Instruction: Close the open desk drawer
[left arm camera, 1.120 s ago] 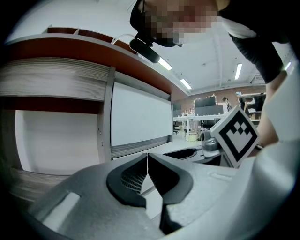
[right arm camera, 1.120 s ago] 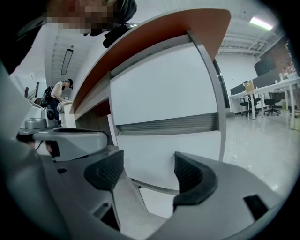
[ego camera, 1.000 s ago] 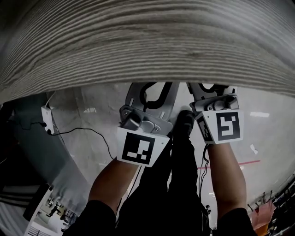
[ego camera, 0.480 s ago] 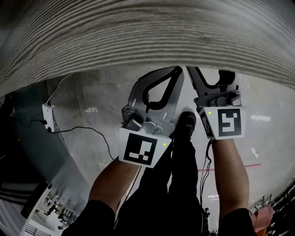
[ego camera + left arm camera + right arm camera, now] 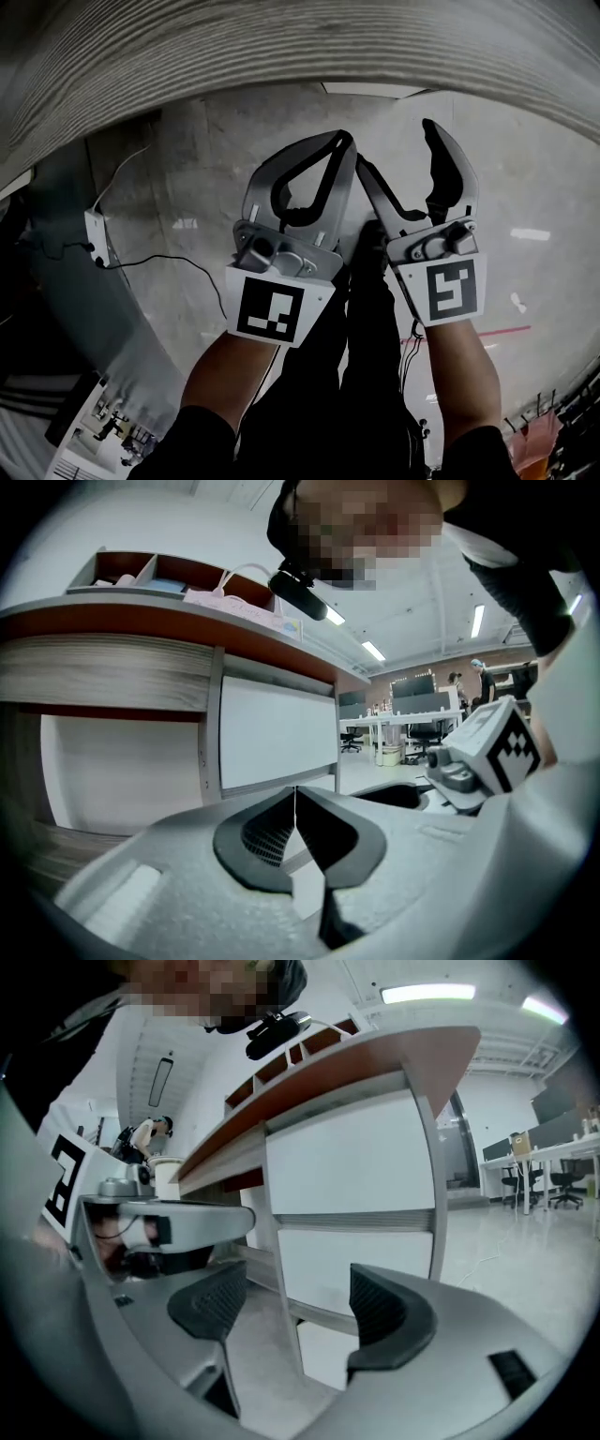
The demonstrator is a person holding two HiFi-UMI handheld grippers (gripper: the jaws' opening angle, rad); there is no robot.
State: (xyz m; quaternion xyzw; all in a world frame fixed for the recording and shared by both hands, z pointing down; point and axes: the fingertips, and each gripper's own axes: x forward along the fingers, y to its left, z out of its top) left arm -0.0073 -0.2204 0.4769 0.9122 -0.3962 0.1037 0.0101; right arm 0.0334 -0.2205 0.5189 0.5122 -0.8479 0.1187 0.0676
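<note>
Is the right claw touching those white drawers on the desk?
Apart. The right gripper view shows the right claw open and empty, with the white drawers standing well beyond its tips across bare floor.

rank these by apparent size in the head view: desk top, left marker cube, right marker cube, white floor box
1. desk top
2. left marker cube and right marker cube: nearly alike, not ranked
3. white floor box

Desk [image 5: 187, 47] grey woodgrain; drawer fronts [image 5: 349, 1159] white, red-brown trim.
</note>
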